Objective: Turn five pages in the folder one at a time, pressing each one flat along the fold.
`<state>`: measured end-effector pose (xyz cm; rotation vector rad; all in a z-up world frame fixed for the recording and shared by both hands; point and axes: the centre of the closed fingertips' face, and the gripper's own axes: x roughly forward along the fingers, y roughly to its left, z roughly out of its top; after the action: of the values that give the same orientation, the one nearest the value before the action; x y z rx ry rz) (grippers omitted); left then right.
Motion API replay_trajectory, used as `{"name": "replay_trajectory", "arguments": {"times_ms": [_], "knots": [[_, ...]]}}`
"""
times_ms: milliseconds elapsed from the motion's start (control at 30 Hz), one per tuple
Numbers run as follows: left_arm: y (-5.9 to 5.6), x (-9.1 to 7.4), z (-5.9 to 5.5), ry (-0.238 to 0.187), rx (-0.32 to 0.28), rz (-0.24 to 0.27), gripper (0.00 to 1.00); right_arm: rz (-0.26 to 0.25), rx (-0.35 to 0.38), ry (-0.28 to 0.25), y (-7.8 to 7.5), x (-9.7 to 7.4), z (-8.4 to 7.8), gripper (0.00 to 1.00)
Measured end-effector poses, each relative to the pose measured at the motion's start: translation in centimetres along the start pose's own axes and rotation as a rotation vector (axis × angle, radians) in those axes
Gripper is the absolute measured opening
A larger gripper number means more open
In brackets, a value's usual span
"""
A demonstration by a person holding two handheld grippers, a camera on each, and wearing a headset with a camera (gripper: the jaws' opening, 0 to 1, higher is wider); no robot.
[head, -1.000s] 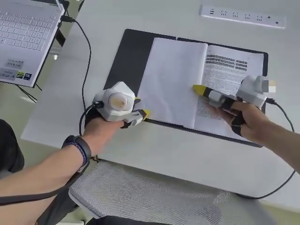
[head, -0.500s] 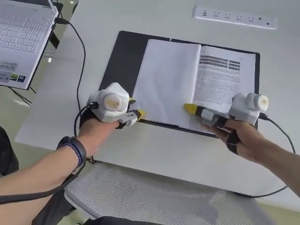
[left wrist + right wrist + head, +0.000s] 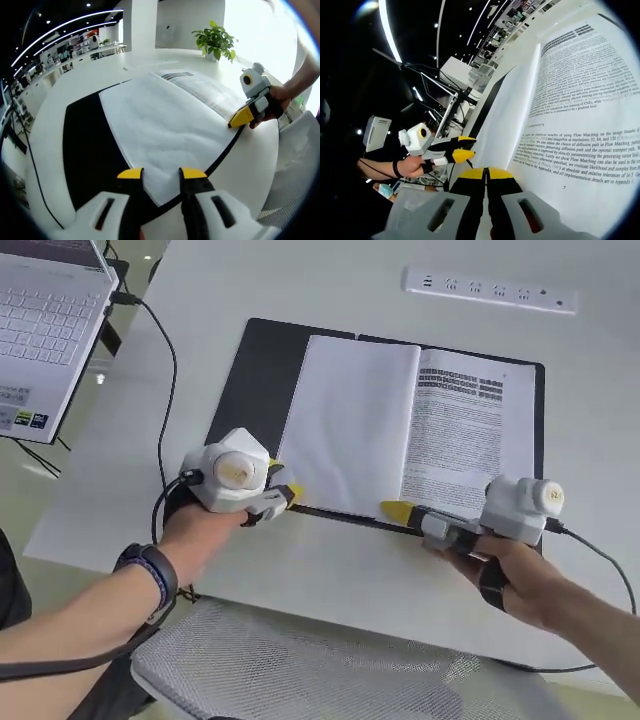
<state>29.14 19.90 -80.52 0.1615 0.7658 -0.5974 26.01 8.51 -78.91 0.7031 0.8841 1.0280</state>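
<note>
A black folder (image 3: 255, 370) lies open on the white table, with a blank white page (image 3: 350, 420) on its left and a printed page (image 3: 465, 430) on its right. My right gripper (image 3: 393, 510) is shut with nothing in it, and its yellow tip rests at the near end of the fold. In the right gripper view the jaws (image 3: 486, 175) touch each other above the printed page (image 3: 585, 100). My left gripper (image 3: 283, 493) stands open at the blank page's near left corner. Its jaws (image 3: 161, 175) are apart over the blank page (image 3: 160, 120), with nothing between them.
A white laptop (image 3: 45, 330) sits at the far left, and its cable (image 3: 165, 360) runs down beside the folder. A power strip (image 3: 490, 290) lies at the back of the table. A mesh chair seat (image 3: 300, 660) is below the table's near edge.
My right gripper has slid along the fold from mid-page down to the folder's near edge. The left gripper has stayed at the page's corner. The head camera has shifted.
</note>
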Motion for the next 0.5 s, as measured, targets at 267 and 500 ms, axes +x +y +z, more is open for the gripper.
{"name": "replay_trajectory", "arguments": {"times_ms": [267,500], "knots": [[0.22,0.39,-0.28,0.003,0.003,0.001,0.27,-0.002,-0.009,0.015,0.06,-0.12,-0.30,0.00],[0.18,0.48,-0.37,0.008,0.007,0.000,0.27,-0.010,-0.001,0.012,0.01,-0.25,-0.38,0.00]]}}
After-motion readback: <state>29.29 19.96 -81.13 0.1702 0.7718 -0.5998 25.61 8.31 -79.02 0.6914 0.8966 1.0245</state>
